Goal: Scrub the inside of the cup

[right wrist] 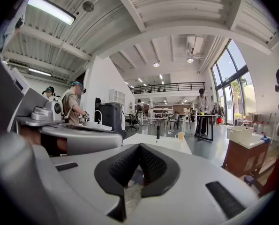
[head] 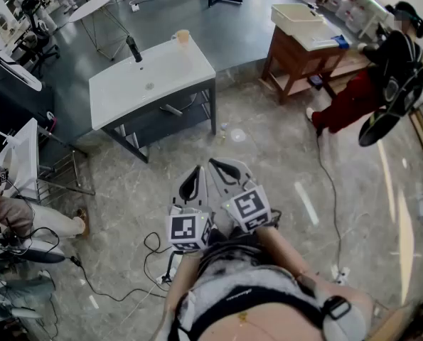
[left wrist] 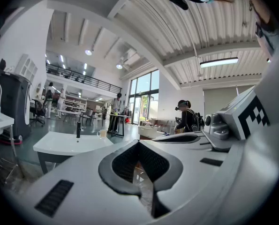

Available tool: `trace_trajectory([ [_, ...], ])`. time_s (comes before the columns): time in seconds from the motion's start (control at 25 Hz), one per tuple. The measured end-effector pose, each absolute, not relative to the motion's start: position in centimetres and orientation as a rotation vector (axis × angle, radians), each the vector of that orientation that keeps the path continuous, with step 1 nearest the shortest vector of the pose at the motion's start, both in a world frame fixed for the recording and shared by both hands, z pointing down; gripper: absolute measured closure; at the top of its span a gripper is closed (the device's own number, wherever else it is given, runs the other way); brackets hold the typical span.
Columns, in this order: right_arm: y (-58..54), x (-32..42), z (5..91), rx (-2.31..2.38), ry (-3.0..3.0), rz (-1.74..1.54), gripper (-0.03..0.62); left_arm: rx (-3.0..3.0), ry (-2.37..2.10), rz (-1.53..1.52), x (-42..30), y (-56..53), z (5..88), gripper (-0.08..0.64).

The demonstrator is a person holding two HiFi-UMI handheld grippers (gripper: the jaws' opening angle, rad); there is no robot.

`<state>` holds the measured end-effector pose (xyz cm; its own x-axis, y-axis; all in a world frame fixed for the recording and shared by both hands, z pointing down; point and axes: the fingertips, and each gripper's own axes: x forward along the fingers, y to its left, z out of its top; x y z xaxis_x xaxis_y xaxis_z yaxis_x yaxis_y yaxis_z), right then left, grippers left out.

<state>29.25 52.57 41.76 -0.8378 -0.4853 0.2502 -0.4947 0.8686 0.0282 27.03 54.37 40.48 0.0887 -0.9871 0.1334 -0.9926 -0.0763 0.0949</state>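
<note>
The cup (head: pixel 183 36) is in neither set of jaws: the left gripper (head: pixel 190 185) and right gripper (head: pixel 229 171) are both closed on nothing, side by side near the person's body. Well apart, across the floor, the cup stands on the far right corner of the white sink table (head: pixel 126 94). Scrubbing looks unstarted; the next move calls for approaching and opening the jaws to take it.

Matt grey plastic shells and black, finely ribbed pads (left wrist: pixel 124 163) clad the left gripper (left wrist: pixel 139 144) and right gripper (right wrist: pixel 139 146); a smooth, glossy white sink counter (head: pixel 161 80) stands on a polished, mottled stone-look floor (head: pixel 282 180); the side table (head: pixel 286 57) shows brown wood.
</note>
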Motion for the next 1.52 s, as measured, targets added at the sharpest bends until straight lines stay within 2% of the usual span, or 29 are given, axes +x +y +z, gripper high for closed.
trace_trajectory([
  [0.84, 54.9, 22.7, 42.1, 0.802, -2.848, 0.2, 0.592, 2.236, -1.95, 0.006, 19.3, 56.0, 41.1, 0.548],
  [1.52, 45.7, 18.5, 41.7, 0.729, -2.867, 0.227, 0.592, 2.187, -1.973, -0.02, 15.8, 47.4, 40.4, 0.548],
])
